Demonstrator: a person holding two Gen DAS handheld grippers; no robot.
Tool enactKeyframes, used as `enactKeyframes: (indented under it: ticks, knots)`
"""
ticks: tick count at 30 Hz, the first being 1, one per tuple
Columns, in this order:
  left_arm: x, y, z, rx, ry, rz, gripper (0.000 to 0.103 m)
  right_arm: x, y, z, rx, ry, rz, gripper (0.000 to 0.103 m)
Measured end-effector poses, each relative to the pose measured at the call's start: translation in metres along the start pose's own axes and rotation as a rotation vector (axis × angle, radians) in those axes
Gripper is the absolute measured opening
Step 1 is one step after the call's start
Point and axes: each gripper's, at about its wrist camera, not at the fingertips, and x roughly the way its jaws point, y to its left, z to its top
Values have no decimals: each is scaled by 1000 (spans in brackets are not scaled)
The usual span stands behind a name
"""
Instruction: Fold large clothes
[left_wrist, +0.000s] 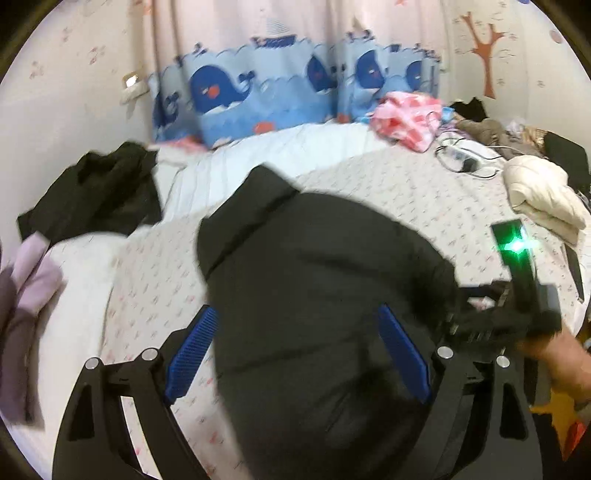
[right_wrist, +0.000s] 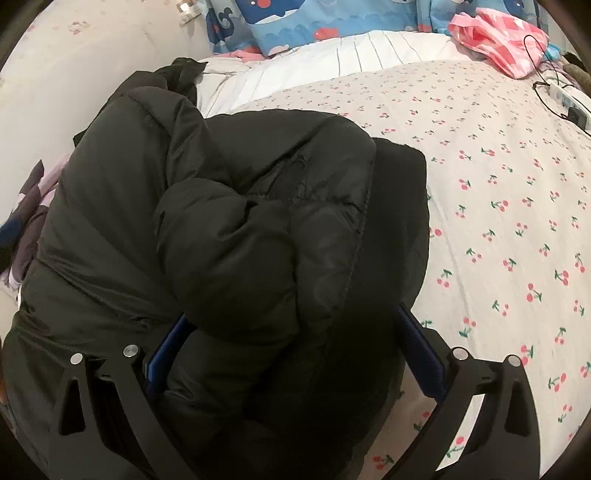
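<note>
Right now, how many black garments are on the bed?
2: a black puffer jacket in the middle foreground, and a smaller black garment at the left near the wall. More dark clothing at the far right may count.

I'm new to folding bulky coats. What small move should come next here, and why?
Probably press the bulging top fold flat. The black puffy down jacket lies bunched on the cherry-print bedsheet, and both the left gripper and right gripper stand open around it.

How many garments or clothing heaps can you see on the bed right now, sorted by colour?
Black: 2, the puffer jacket and a dark garment
Cream: 1, a folded coat
Pink: 1, a checked heap
Lilac: 1, a crumpled piece
Total: 5
</note>
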Motion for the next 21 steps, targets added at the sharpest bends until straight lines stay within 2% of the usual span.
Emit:
enactKeyframes:
  ticks: [6, 9, 13, 18, 21]
  knots:
    - [24, -19, -5, 51, 17, -43, 85, 0, -11, 7, -3, 18, 16, 97]
    - [32, -24, -16, 76, 38, -29, 85, -5, -14, 8, -24, 31, 18, 97]
    - [26, -31, -20, 112, 24, -27, 85, -19, -17, 17, -41, 21, 6, 97]
    - [25, -32, -21, 107, 26, -26, 86, -56, -13, 36, -45, -84, 11, 97]
    - [27, -33, -21, 112, 25, -24, 86, -74, -2, 59, -66, -163, 4, 97]
